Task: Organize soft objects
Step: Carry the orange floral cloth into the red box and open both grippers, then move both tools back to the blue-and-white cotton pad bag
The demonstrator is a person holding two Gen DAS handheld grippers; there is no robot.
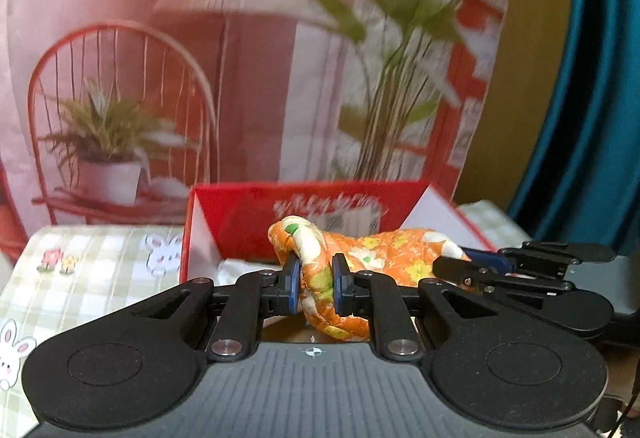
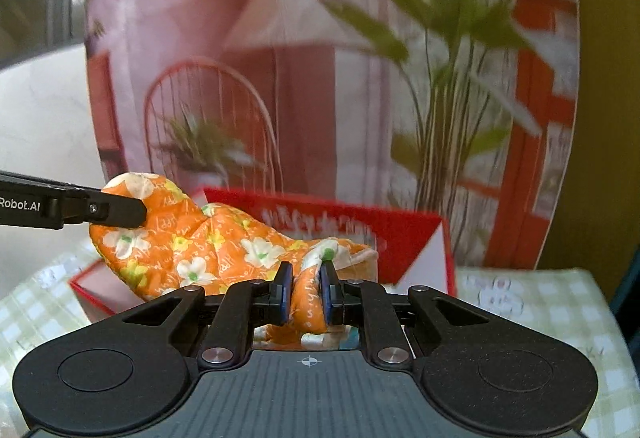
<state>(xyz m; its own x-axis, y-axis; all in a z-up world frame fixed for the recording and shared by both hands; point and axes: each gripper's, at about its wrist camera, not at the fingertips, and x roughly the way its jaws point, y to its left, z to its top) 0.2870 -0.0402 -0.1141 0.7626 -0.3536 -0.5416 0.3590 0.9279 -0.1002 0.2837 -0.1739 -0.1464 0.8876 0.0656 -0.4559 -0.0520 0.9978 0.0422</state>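
Left wrist view: one printed pink backdrop (image 1: 160,37) with lamp and plants stands far behind one checked bunny tablecloth (image 1: 80,270). One open red cardboard box (image 1: 248,213) sits on the cloth. One orange floral quilted oven mitt (image 1: 384,254) hangs just above the box, long axis left to right. The left gripper (image 1: 314,284) pinches its left end; the right gripper (image 2: 306,294) pinches its right end.
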